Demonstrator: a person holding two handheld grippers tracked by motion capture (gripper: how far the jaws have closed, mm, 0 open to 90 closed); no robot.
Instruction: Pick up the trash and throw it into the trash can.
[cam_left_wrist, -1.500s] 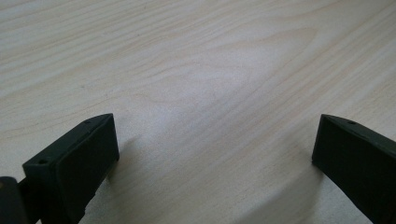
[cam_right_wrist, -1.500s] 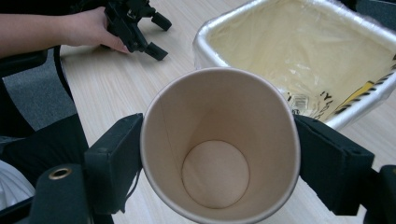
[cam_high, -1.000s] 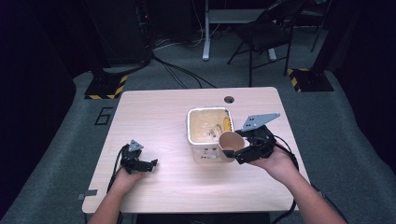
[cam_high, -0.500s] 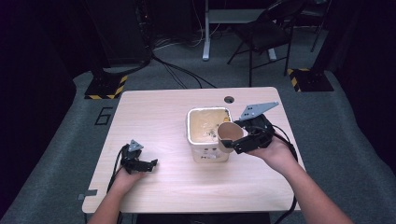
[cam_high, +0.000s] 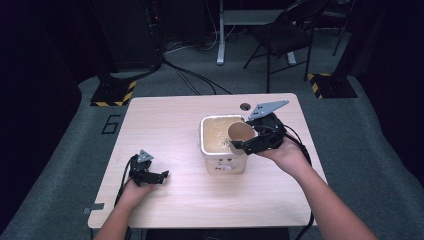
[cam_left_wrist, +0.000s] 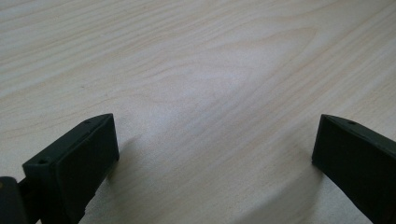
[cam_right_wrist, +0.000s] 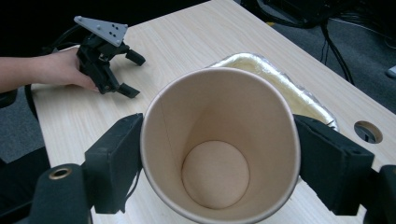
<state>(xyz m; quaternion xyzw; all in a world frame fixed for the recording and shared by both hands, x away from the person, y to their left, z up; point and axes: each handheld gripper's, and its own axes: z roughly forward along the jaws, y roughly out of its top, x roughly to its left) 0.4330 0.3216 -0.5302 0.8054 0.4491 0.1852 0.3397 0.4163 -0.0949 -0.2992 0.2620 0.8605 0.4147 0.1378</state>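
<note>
Step in hand: the paper cup (cam_right_wrist: 219, 144) is carried, tilted on its side, over the rim of the white tub (cam_high: 222, 159); by the look of it this is a scoop of the tub's pale contents, or a pour into it. The cup is empty inside in the right gripper view.

Right gripper (cam_high: 248, 141): clamped on the paper cup, one black jaw pressed on each side of its wall, which bulges slightly out of round under the squeeze.

Paper cup, place: between the right jaws, mouth turned toward that gripper's camera; in the high view it hangs just above the tub's near right corner.

White tub, place: directly beyond and below the right jaws, standing on the table (cam_high: 165, 125).

Left gripper (cam_high: 150, 176): jaws wide apart, nothing between them, bare wood under them; it rests on the table well to the left of the tub.

Next move calls for: probably lowering the cup's mouth into the tub with the squeeze kept even, since a thin paper wall can buckle. The free left gripper could brace the tub's side if it slides.
</note>
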